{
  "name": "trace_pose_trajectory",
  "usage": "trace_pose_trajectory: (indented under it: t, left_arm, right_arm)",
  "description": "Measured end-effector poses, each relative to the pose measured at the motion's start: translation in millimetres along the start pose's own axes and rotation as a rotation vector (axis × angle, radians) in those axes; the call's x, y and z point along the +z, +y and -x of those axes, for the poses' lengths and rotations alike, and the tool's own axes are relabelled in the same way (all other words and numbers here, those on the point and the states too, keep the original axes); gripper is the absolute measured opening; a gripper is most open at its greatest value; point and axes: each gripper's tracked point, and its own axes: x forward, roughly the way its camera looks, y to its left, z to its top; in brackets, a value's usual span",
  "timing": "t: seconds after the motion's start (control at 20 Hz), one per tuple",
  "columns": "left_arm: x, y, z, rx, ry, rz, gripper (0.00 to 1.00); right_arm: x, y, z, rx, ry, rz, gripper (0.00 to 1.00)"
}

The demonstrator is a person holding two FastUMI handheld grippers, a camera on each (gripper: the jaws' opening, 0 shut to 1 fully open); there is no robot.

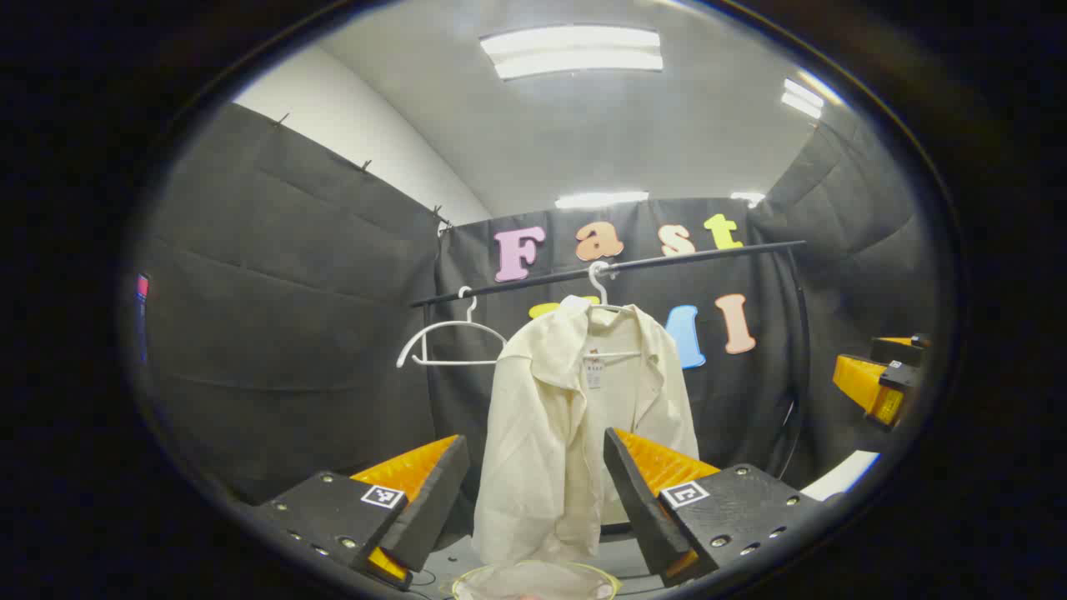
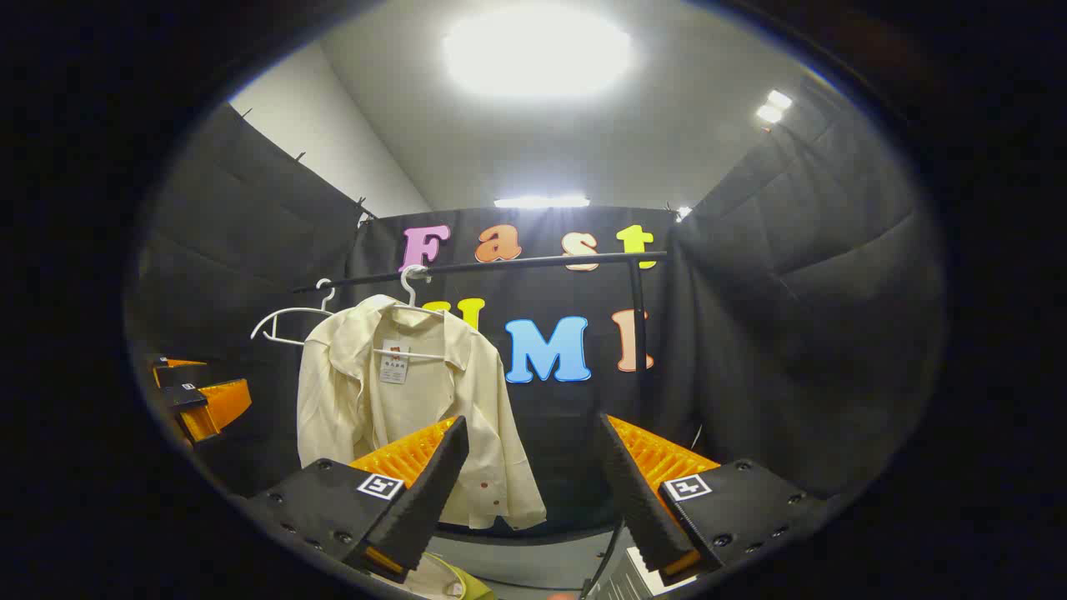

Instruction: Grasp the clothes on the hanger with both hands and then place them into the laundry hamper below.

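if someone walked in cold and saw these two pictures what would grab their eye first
Most likely the cream shirt, hanging open on a white hanger from the dark rail at the middle of the booth. Beside it on the same rail hangs a bare white hanger. Near the bottom of each view an open claw frames the scene: the left claw straddles the shirt's lower half, while the right claw points to one side of it.

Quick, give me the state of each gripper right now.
Left gripper: open, holding nothing, fingers spread in front of the cream shirt on its hanger.
Right gripper: open, holding nothing, not touching the shirt.
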Motion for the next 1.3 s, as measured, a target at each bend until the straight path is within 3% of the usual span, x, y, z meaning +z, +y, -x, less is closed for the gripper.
trace_pose_trajectory:
  t: [0.7,1.3]
  left_arm:
    - [-4.3,-17.1,-14.1,-0.025,0.011,-0.004,0.95]
    - [-23.4,-36.4,-91.3,-0.012,0.042,0.03,0.95]
  right_arm:
    - [-3.1,6.0,-15.2,0.032,0.015,-0.028,0.97]
    - [-5.1,14.8,-75.0,0.091,0.009,-0.036,0.97]
